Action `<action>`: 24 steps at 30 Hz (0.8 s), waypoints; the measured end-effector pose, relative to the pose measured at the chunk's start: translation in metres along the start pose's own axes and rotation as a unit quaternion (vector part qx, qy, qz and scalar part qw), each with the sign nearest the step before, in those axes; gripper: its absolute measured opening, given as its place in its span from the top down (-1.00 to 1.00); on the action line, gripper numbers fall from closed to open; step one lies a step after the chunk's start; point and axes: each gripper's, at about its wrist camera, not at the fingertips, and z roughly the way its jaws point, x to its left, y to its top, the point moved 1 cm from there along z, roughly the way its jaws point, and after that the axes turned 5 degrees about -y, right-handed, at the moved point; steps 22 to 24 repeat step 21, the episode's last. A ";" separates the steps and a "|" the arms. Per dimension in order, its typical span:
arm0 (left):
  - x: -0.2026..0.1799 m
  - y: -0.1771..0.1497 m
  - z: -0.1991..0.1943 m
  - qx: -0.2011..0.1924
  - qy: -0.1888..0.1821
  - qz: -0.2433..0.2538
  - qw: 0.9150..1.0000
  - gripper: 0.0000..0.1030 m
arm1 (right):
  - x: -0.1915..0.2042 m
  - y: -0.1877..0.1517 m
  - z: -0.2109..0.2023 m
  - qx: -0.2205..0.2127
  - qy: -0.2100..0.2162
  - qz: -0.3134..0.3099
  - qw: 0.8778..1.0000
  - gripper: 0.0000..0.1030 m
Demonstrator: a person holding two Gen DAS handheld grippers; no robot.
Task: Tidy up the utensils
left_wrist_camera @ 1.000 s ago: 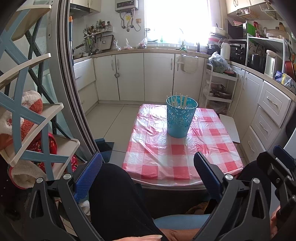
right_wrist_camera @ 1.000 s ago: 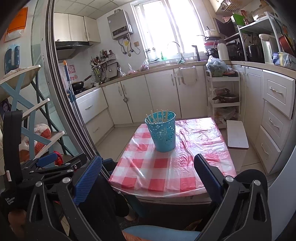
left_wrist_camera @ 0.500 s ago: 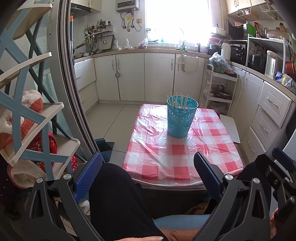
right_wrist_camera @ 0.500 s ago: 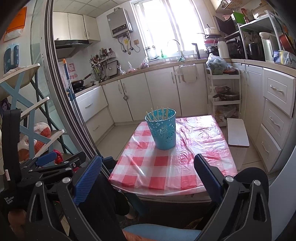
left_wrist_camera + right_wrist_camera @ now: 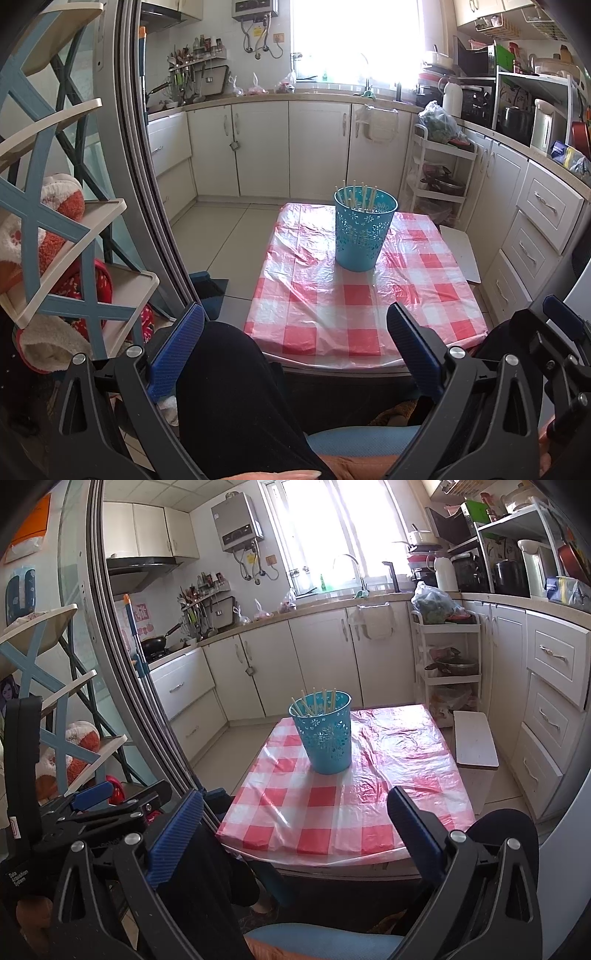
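Note:
A blue perforated bin (image 5: 364, 230) (image 5: 325, 733) stands upright on the red-and-white checked tablecloth (image 5: 332, 306) (image 5: 325, 808), with several pale chopsticks (image 5: 358, 192) (image 5: 316, 701) sticking up inside it. My left gripper (image 5: 295, 350) is open and empty, held low over a person's dark-clad knee, well short of the table's near edge. My right gripper (image 5: 295, 834) is open and empty too, also short of the table. The left gripper's body (image 5: 92, 805) shows at the left of the right wrist view.
White kitchen cabinets (image 5: 280, 147) line the back and right walls. A white trolley (image 5: 436, 177) stands behind the table at the right. A shelf rack with soft toys (image 5: 55, 240) is at the left by a curved door frame. A white board (image 5: 474, 742) leans beside the table.
Both views have shifted very slightly; the bin and chopsticks stay put. Both grippers remain open and empty.

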 end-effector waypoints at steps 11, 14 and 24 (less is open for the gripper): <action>0.001 0.007 0.035 0.016 -0.017 0.007 1.000 -0.85 | -0.009 -0.001 0.031 0.032 0.000 0.007 0.999 -0.85; -0.001 0.015 0.063 0.031 -0.017 0.012 0.999 -0.85 | -0.019 0.002 0.057 0.043 -0.016 -0.002 0.999 -0.85; 0.006 0.034 0.155 0.072 -0.004 0.014 0.997 -0.85 | -0.057 0.004 0.162 0.095 -0.064 -0.011 0.993 -0.85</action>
